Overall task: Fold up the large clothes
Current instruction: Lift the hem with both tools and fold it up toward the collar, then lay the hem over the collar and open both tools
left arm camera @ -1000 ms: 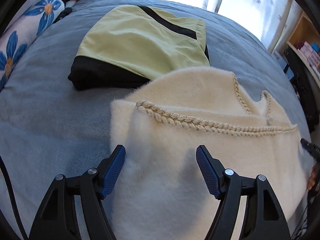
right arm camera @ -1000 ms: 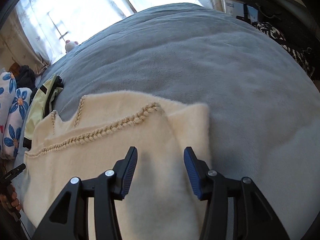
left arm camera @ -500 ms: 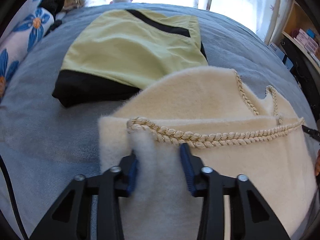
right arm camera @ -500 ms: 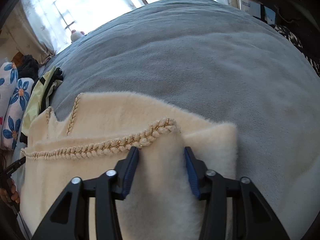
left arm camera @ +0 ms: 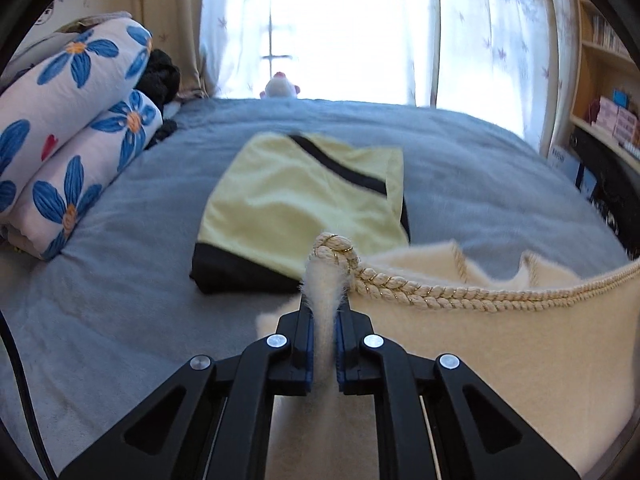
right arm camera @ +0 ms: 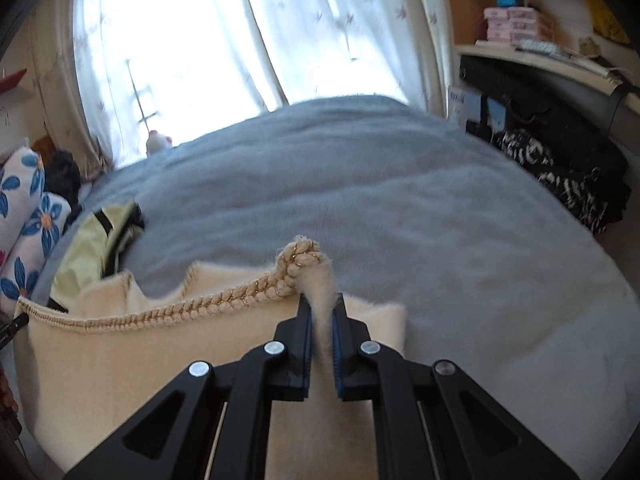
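On the grey bed [left arm camera: 100, 320], left gripper [left arm camera: 325, 316] clamps the soft, floppy cream fleece garment [left arm camera: 500, 352] below its braided rope trim [left arm camera: 420, 294]; right gripper [right arm camera: 321, 312] is closing on the opposite corner.

Left gripper [left arm camera: 324, 312]: we hold it pinched tight — pointing forward and downward.
Right gripper [right arm camera: 321, 312]: our jaws closing, angled down.

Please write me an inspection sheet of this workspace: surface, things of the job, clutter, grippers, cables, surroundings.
Surface: grey-blue bed cover.
Job's things: cream fluffy garment with braided trim, edge lifted at both ends.
Clutter: folded yellow-and-black garment; floral rolled bedding.
Grippers: left gripper shut on the cream garment; right gripper closing, its pads pinching the same garment.
Cables: black cable at the left view's edge.
Surroundings: curtained window, shelves.
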The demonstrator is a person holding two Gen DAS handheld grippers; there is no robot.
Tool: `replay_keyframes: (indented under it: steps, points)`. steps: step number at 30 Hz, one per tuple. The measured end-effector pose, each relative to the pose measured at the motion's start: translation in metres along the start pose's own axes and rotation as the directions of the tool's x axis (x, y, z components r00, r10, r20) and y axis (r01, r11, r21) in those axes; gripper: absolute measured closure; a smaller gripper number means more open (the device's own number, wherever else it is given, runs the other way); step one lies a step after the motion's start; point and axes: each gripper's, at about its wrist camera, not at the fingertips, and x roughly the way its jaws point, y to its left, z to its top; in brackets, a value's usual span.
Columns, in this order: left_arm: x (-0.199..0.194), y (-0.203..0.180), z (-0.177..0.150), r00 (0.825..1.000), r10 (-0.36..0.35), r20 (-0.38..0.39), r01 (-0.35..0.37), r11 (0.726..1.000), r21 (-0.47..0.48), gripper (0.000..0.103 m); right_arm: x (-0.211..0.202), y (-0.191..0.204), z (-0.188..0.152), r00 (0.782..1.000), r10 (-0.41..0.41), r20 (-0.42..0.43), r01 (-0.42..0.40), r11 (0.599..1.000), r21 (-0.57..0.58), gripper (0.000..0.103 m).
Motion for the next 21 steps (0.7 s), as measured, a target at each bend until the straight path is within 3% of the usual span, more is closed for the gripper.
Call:
replay_keyframes:
  steps: [3, 7, 9, 11, 15, 21]
  points:
    - [-0.005, -0.004, 0.018, 0.998, 0.025, 0.053, -0.024, 1.000, -0.009, 0.097, -0.005, 0.006, 0.020, 0.998, -0.012, 0.056, 0.012, 1.000, 0.007, 0.096]
    - [0.015, -0.008, 0.034, 0.998, 0.039, 0.049, -0.038, 0.999, -0.026, 0.097, 0.017, 0.013, 0.033, 0.997, -0.049, 0.057, 0.048, 0.999, 0.010, 0.096]
    - [0.039, -0.011, 0.032, 0.998, 0.054, 0.022, -0.053, 0.998, -0.014, 0.097, 0.045, 0.014, 0.028, 0.996, -0.092, 0.023, 0.092, 0.996, 0.001, 0.096]
    - [0.066, -0.013, 0.022, 0.997, 0.075, -0.018, -0.075, 0.997, -0.004, 0.097, 0.084, 0.009, 0.014, 0.988, -0.138, -0.063, 0.138, 0.990, 0.009, 0.096]
    - [0.125, -0.013, -0.011, 0.984, 0.116, -0.134, -0.116, 0.993, 0.013, 0.097, 0.148, -0.005, -0.028, 0.951, -0.200, -0.236, 0.211, 0.977, 0.018, 0.096]
    - [0.143, -0.006, -0.018, 0.986, 0.066, -0.155, -0.073, 0.997, -0.036, 0.095, 0.154, -0.012, -0.032, 0.950, -0.187, -0.249, 0.204, 0.978, 0.043, 0.095]
